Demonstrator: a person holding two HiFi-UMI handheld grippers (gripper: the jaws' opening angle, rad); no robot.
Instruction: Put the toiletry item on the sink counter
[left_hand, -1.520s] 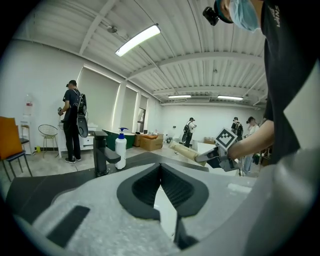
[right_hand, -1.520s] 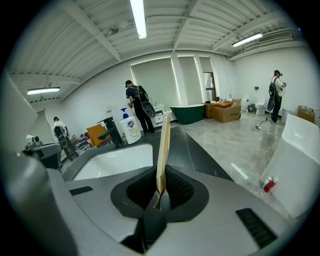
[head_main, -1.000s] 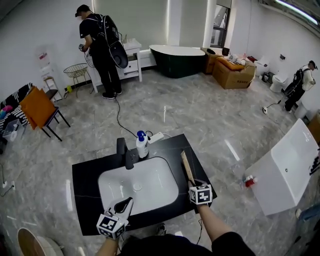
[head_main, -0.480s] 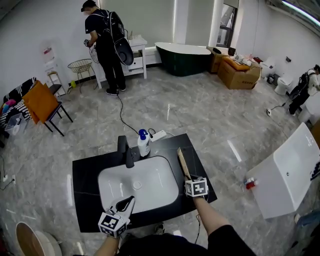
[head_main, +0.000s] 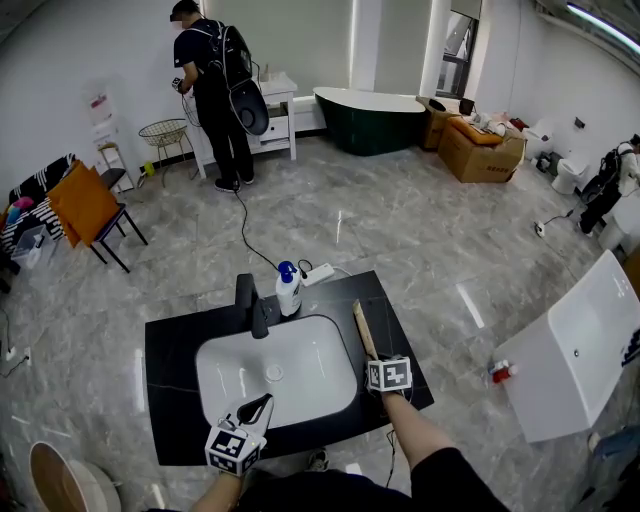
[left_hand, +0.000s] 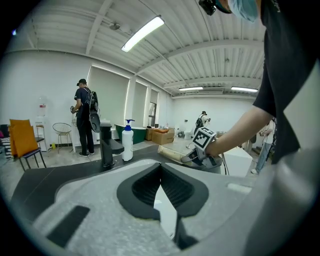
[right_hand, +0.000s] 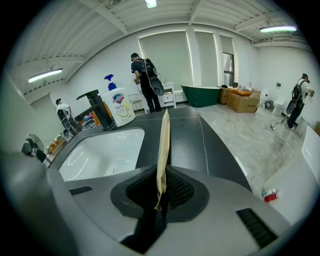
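A long flat tan paper-wrapped toiletry item (head_main: 361, 330) juts forward over the right strip of the black sink counter (head_main: 170, 360). My right gripper (head_main: 377, 360) is shut on its near end. In the right gripper view the item (right_hand: 163, 145) stands on edge between the pads of that gripper (right_hand: 161, 180). Whether its far end touches the counter, I cannot tell. My left gripper (head_main: 262, 402) hovers at the front rim of the white basin (head_main: 300, 375). Its jaws (left_hand: 160, 167) are shut with nothing in them.
A black faucet (head_main: 250, 300) and a white pump bottle (head_main: 287, 290) stand behind the basin. A power strip with a cable (head_main: 312, 272) lies on the floor beyond the counter. A white fixture (head_main: 575, 345) lies to the right. A person (head_main: 215, 90) stands far back.
My right gripper has sunk a little toward the counter with the tan item and shifted slightly toward the basin. My left gripper has dropped slightly.
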